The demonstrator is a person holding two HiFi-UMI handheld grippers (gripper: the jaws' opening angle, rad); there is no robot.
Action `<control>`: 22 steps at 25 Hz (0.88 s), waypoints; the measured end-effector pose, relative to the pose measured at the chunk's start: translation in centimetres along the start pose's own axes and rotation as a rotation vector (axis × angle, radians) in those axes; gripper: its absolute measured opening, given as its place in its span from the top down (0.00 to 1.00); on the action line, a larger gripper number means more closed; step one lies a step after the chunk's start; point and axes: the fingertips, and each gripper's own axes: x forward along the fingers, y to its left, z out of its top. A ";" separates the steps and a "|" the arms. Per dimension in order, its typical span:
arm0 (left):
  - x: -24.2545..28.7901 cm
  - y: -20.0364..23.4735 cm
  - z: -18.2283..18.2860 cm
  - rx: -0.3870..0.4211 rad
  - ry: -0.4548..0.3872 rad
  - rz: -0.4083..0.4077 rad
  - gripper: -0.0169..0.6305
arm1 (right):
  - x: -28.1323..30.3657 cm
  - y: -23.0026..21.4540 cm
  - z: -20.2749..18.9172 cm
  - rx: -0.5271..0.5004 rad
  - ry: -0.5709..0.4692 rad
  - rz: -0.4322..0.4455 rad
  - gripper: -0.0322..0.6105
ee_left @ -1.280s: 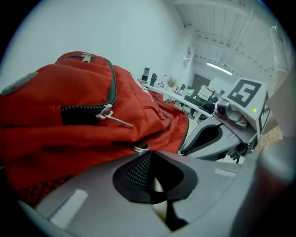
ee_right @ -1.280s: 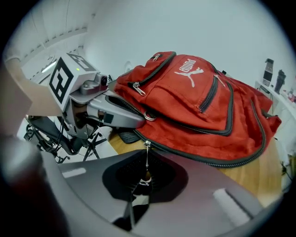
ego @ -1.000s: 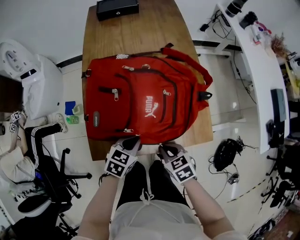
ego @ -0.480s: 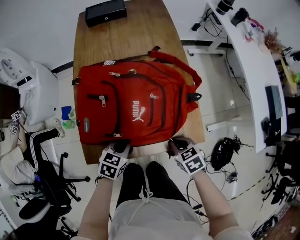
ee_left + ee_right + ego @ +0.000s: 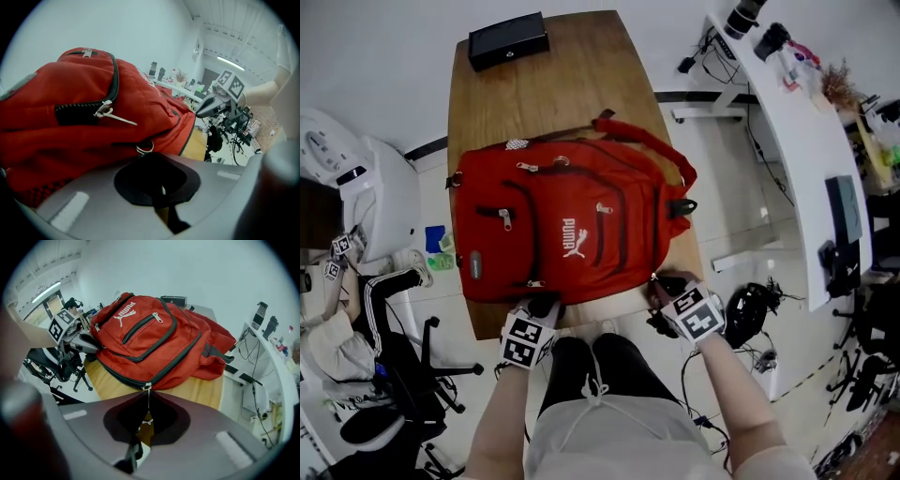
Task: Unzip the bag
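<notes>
A red backpack (image 5: pixel 567 230) lies flat on the wooden table (image 5: pixel 553 84), logo side up. My right gripper (image 5: pixel 661 283) is at the bag's near right corner, shut on the thin metal zipper pull (image 5: pixel 148 399) of the main zip, whose slider (image 5: pixel 147 386) sits just above the jaws. At the near left edge my left gripper (image 5: pixel 546 302) is shut on the bag's rim beside a small metal ring (image 5: pixel 145 149). A pocket zipper pull (image 5: pixel 110 112) hangs on the bag's side, untouched. The pinched fabric itself is hidden inside the jaws.
A black box (image 5: pixel 508 39) sits at the table's far end. An office chair (image 5: pixel 403 375) and a seated person are at the left. A white desk (image 5: pixel 797 141) with equipment runs along the right, with dark gear (image 5: pixel 752 309) on the floor near it.
My right gripper has slid to the right along the bag's near edge, from the middle to the right corner, still shut on the zipper pull. The left gripper stayed put.
</notes>
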 end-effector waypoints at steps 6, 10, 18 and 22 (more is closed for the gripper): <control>-0.1 0.1 0.1 -0.012 0.002 -0.004 0.96 | -1.3 -4.2 2.1 -0.006 -0.022 -0.089 0.93; 0.0 0.2 0.1 -0.020 0.004 -0.011 0.96 | -1.2 -5.8 2.8 -0.033 -0.006 -0.113 0.93; 0.1 0.4 0.1 -0.023 -0.004 0.006 0.96 | -1.4 -5.9 3.1 0.046 -0.123 -0.152 0.89; -1.1 -0.5 0.9 -0.078 -0.047 -0.011 0.96 | -3.8 -5.6 4.3 0.089 -0.233 -0.195 0.73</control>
